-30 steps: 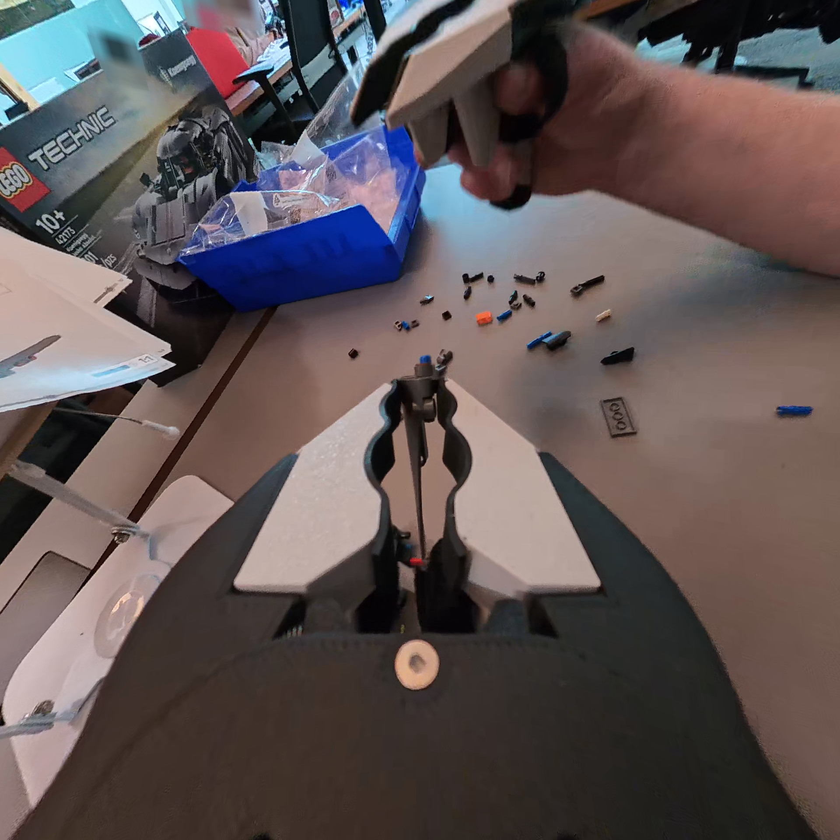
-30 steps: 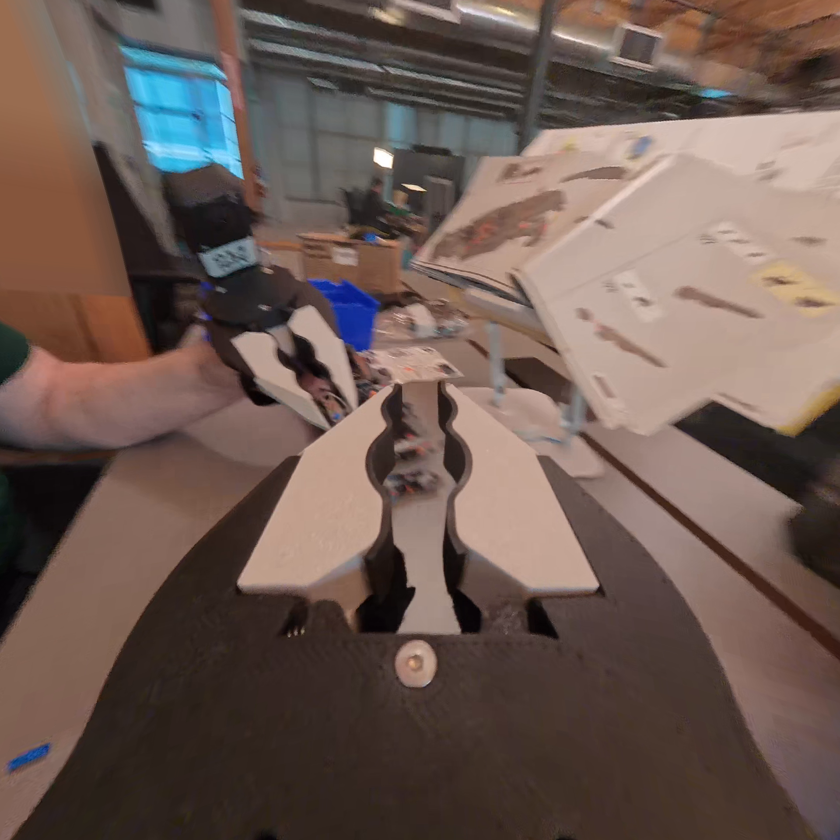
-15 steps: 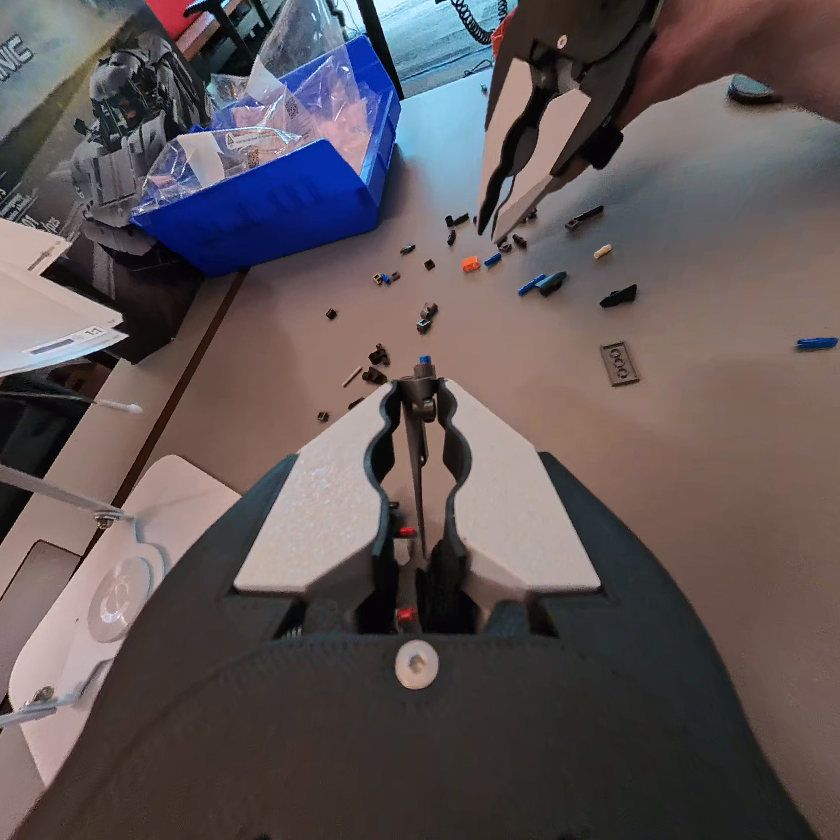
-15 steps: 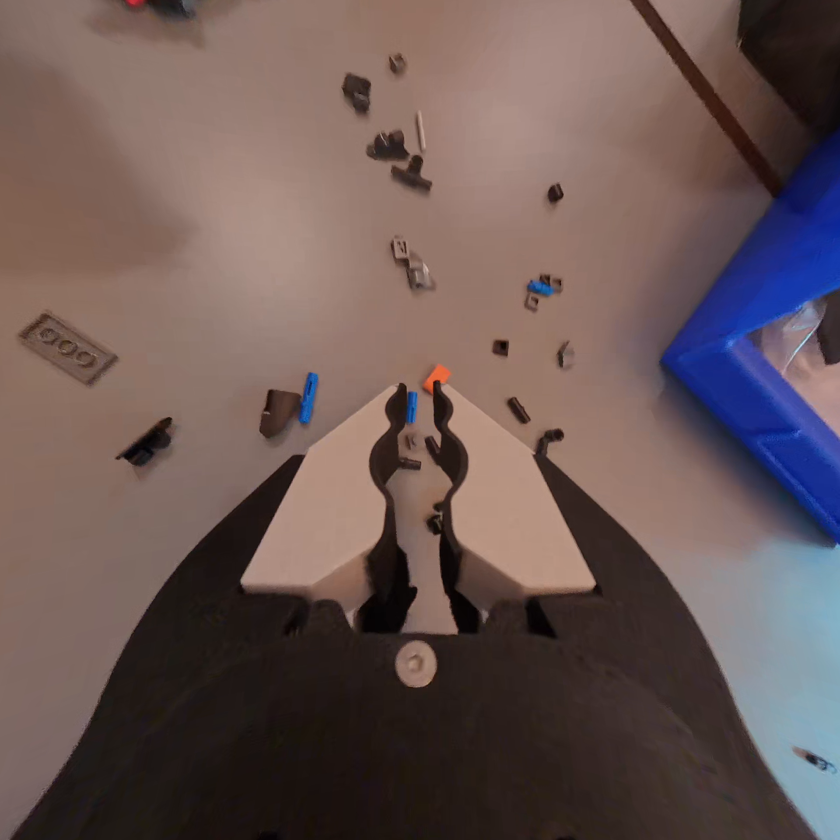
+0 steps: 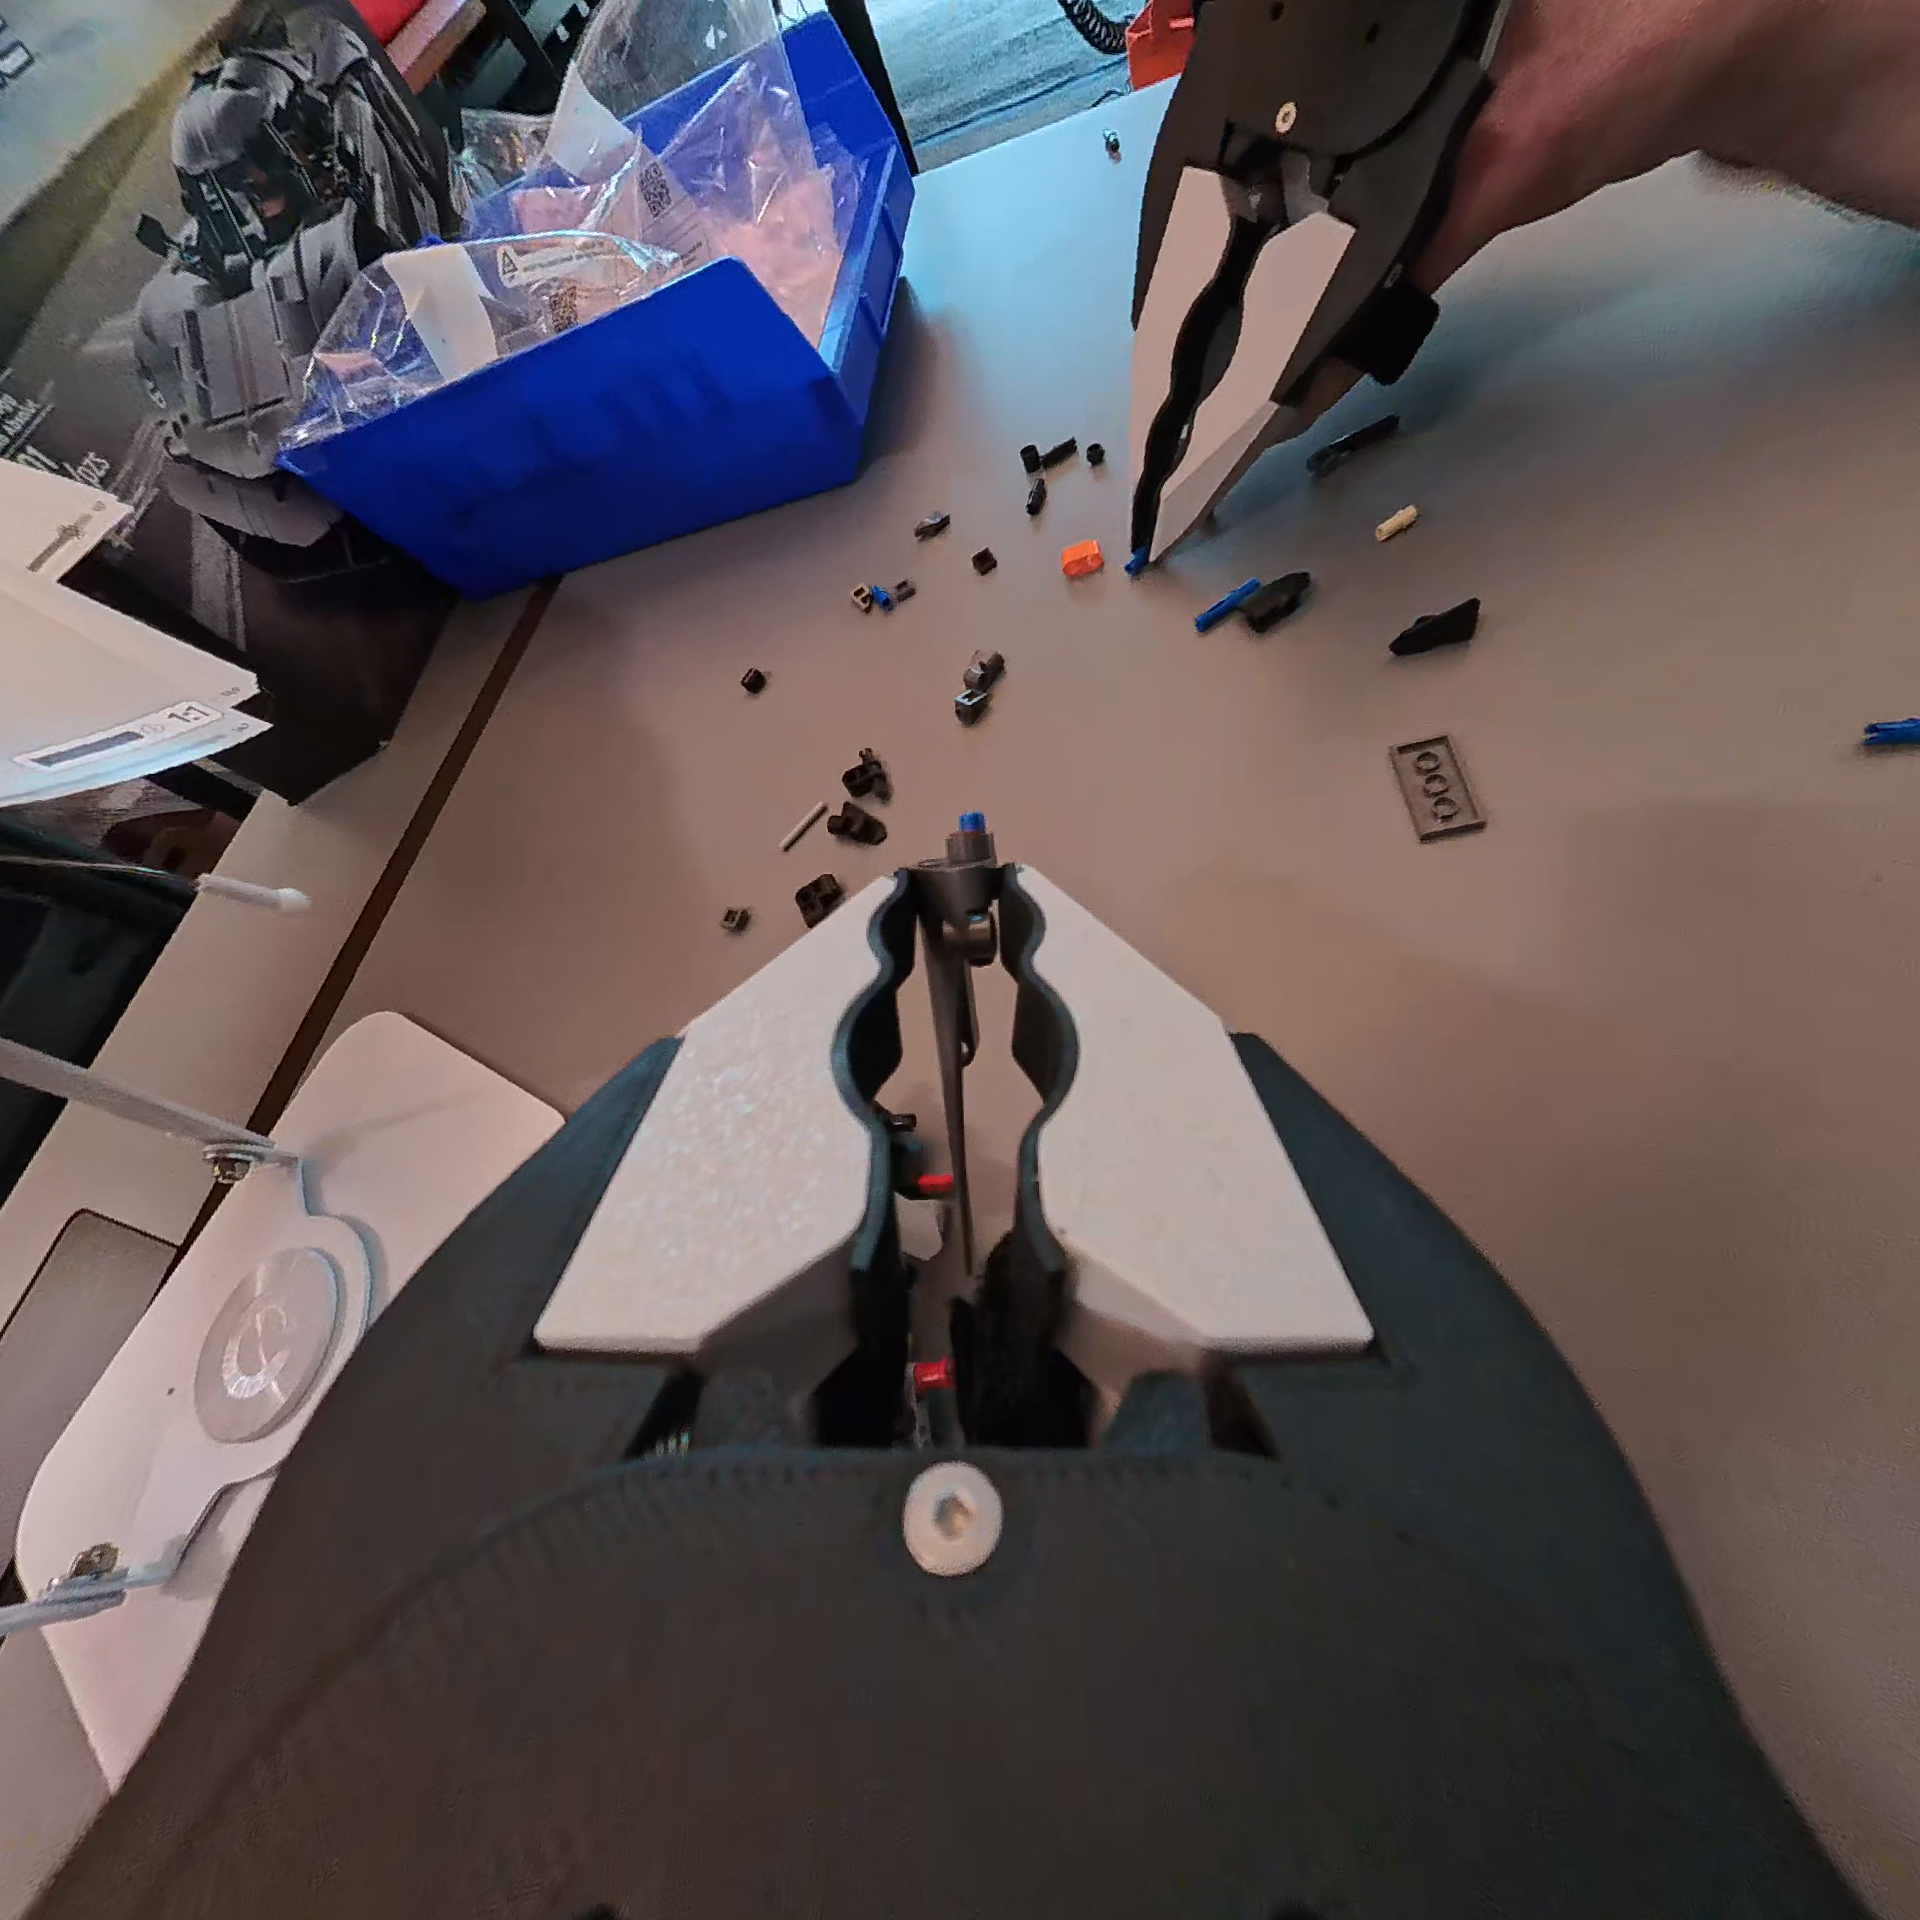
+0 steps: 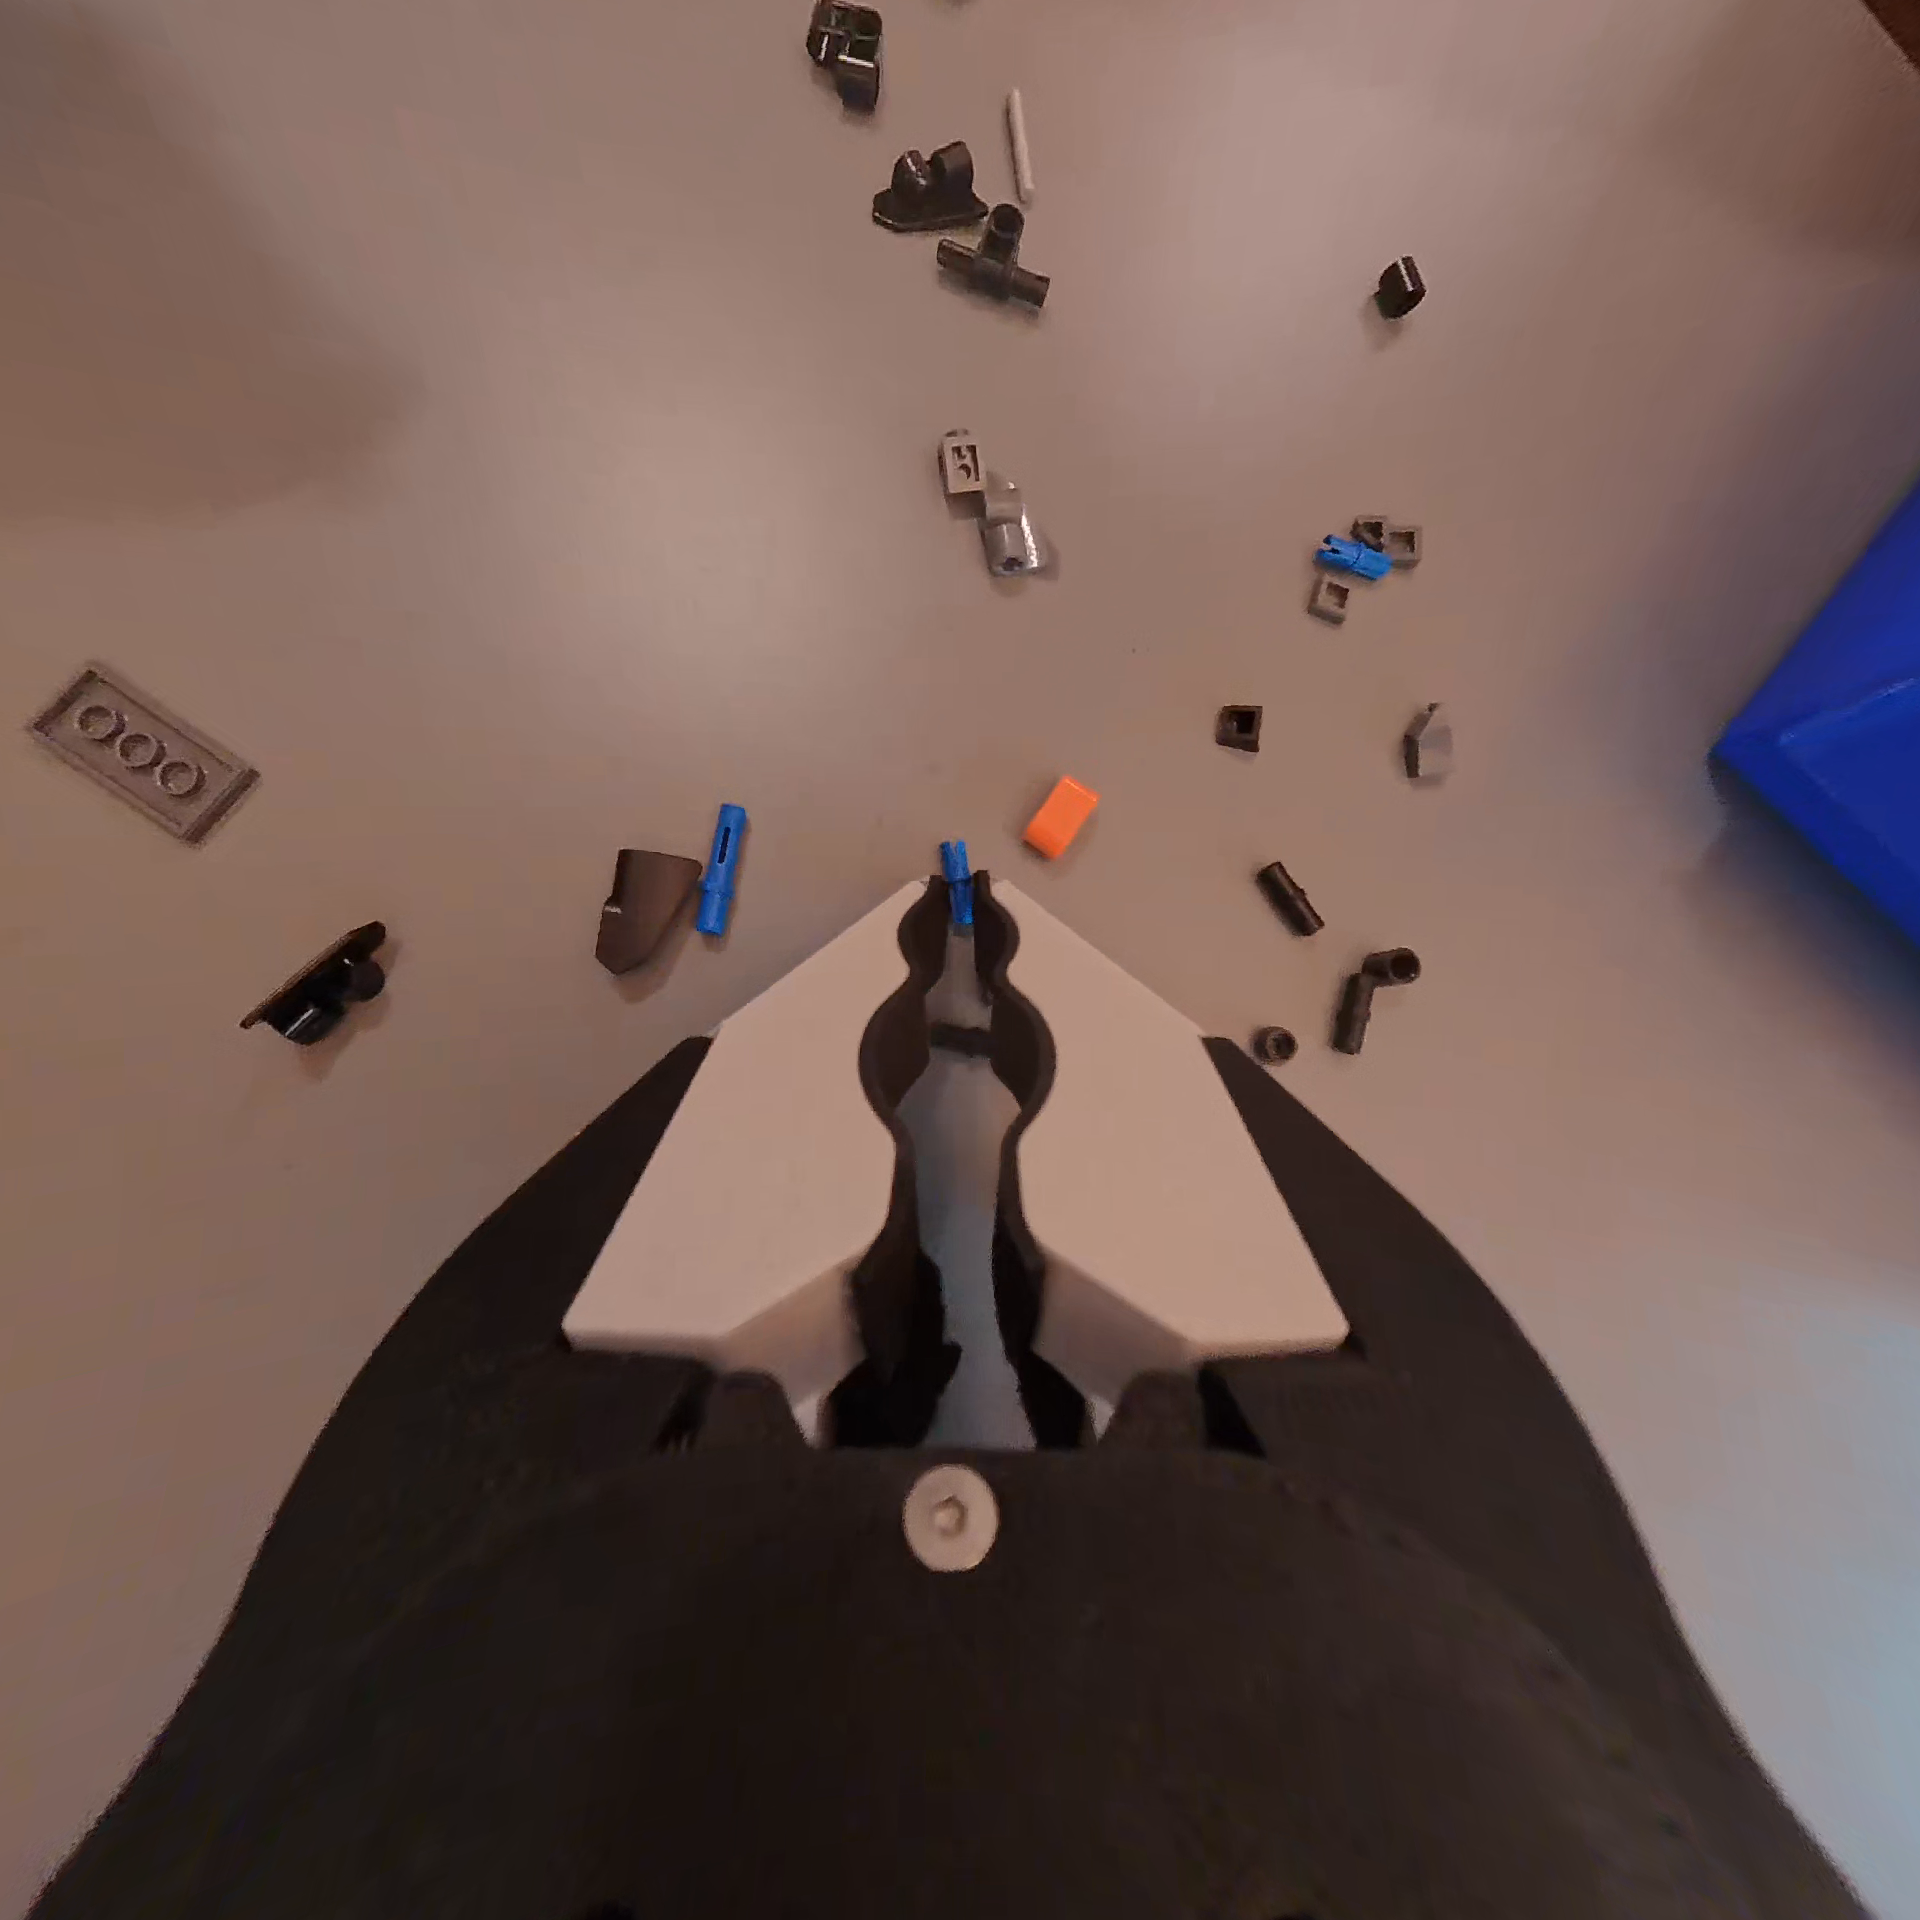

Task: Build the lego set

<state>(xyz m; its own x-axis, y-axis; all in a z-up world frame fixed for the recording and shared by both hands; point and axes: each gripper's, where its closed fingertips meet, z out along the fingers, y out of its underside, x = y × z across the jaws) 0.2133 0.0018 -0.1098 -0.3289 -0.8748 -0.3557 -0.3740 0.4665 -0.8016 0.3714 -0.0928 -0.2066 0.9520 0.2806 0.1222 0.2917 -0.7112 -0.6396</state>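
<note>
My left gripper [image 5: 958, 883] is shut on a thin grey lego assembly [image 5: 951, 997] with a blue pin [image 5: 971, 823] sticking up at its tip, held above the grey table [image 5: 1558, 1039]. My right gripper [image 6: 956, 883] points down at the table, its tips closed on a small blue pin [image 6: 954, 878] that touches the surface. It also shows in the left wrist view [image 5: 1148, 551], beside an orange piece [image 5: 1082, 559] [image 6: 1060, 816]. Several small black, grey and blue loose pieces [image 6: 997, 260] lie scattered around.
A blue bin [image 5: 623, 416] with plastic bags stands at the back left, next to the set's box [image 5: 239, 260]. Instruction pages [image 5: 94, 675] hang over a white stand base [image 5: 260, 1299] on the left. A flat grey plate [image 5: 1439, 787] [image 6: 140, 750] lies on the right. The grippers' ends are close to 20 cm from one another. Both grippers' tips are roughly 15 cm from the flat grey plate [image 6: 140, 750]. Seen from the left wrist view [image 5: 1435, 793] as well.
My right gripper swung from facing the instruction pages down to the table and closed its tips on the small blue pin. My left gripper kept its hold on the grey assembly.
</note>
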